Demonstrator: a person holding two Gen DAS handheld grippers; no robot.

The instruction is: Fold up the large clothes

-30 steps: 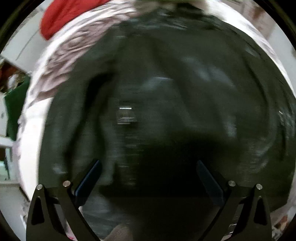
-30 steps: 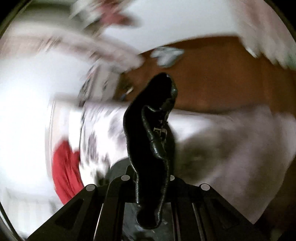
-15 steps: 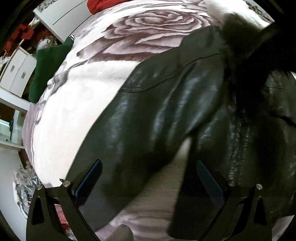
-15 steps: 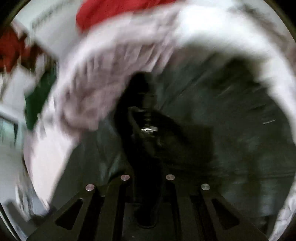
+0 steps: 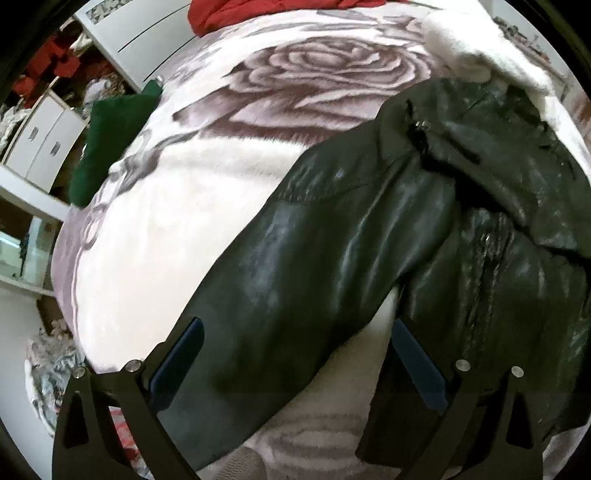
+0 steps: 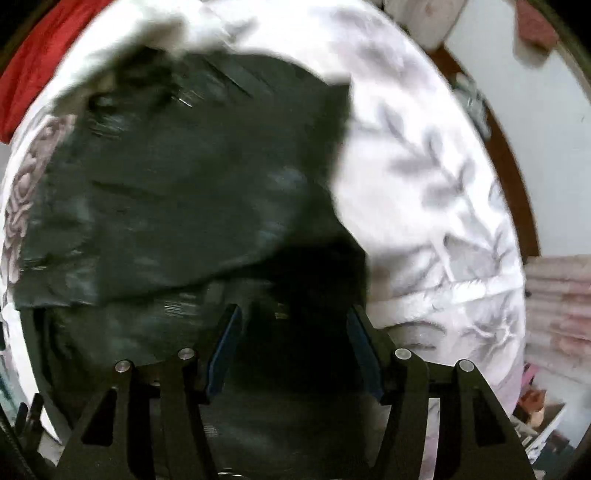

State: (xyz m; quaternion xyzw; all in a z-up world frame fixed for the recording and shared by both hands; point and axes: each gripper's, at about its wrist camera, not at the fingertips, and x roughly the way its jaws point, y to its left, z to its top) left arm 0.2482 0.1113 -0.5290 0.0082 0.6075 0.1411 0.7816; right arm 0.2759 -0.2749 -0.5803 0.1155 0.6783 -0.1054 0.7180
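We are looking at a black, glossy leather jacket (image 5: pixel 369 236) lying partly folded on a bed, over a white plush blanket printed with large mauve roses (image 5: pixel 184 229). One long sleeve (image 5: pixel 280 295) is running from the far right, at the collar and zipper, down toward the near left, and it is passing straight between the fingers of our left claw (image 5: pixel 295 354). That claw is standing wide open and gripping nothing. Our right claw (image 6: pixel 291 343) is also standing open and holding nothing, hovering low over the jacket's body (image 6: pixel 166 206), which is spreading left and far of it; that view is blurred, so we cannot tell whether it is touching the leather. We are judging the left claw the nearer one to the sleeve, already astride its long axis. Further out, a red cloth (image 5: pixel 258 11) is lying at the far edge of the bed and a dark green garment (image 5: pixel 110 144) at its left side.
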